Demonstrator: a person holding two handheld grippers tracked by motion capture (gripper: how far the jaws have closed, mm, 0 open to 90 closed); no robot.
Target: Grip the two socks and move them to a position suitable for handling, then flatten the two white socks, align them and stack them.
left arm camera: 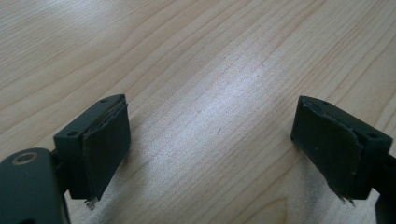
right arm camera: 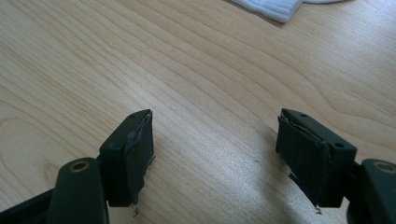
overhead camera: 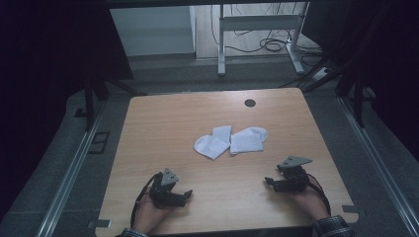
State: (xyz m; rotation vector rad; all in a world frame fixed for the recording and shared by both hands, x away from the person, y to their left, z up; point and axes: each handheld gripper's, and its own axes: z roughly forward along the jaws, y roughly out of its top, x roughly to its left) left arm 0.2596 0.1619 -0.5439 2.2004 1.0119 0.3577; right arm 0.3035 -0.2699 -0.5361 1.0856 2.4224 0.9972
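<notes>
We hold the left gripper (overhead camera: 184,195) low over the near left part of the table (overhead camera: 163,123), its tips pointing inward toward the middle. In the left gripper view its two black jaws stand wide apart with nothing but bare wood grain between them; the pads (left arm camera: 105,147) are frayed at their lower edges, and they grip nothing.

We hold the right gripper (overhead camera: 269,181) at the near right part of the table, pointing inward as well, so the two tools face each other across an open stretch of wood. In the right gripper view its jaws are also spread, with only tabletop between them, and nothing is held.

The white socks (overhead camera: 231,140) lie ahead of both grippers, farther from us, roughly midway between the two and well apart from either. They form a small loose cluster, pieces overlapping one another. From the right gripper, the edge of one sock (right arm camera: 273,8) sits beyond the jaws, up and to the right in that view, not touching them.

Past the socks, a small dark round disc (overhead camera: 250,102) sits in the tabletop near the far edge.
</notes>
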